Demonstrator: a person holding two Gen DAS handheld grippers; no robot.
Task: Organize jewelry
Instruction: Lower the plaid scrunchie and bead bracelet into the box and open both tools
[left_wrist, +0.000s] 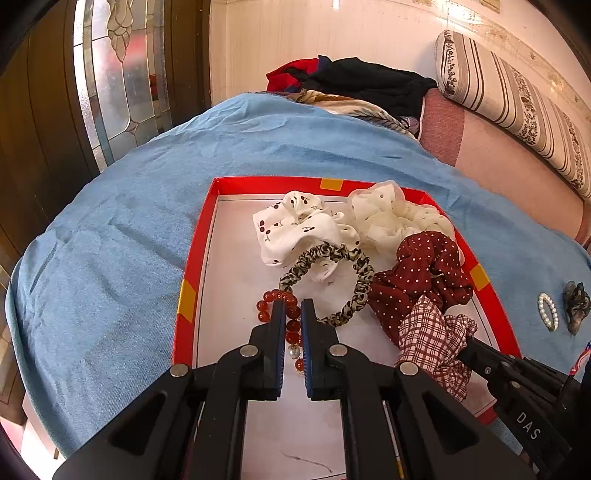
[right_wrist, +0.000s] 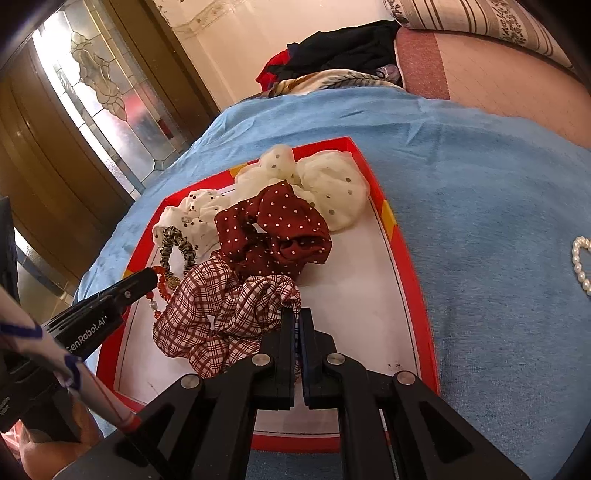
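While both tools pointed down into the box, we noted these lines.

Left gripper: we saw its jaws nearly closed, pinching a red bead bracelet whose strand ran between the blue pads and down past a pearl-like bead.

Right gripper: we found it clamped on a fold of the red-and-white plaid fabric scrunchie, whose bulk lay left of the tips.

Pose: we saw both angled steeply downward over the shallow red cardboard box with a white floor, which sat on a blue cloth.

Box contents: we counted a thin leopard-print hair tie, a dark red polka-dot scrunchie, a white cherry-print scrunchie and a cream dotted chiffon scrunchie.

Left view only: a grey hair claw lay beside the white pearl clip on the cloth.

Right view only: a white striped sleeve appeared behind the left tool.
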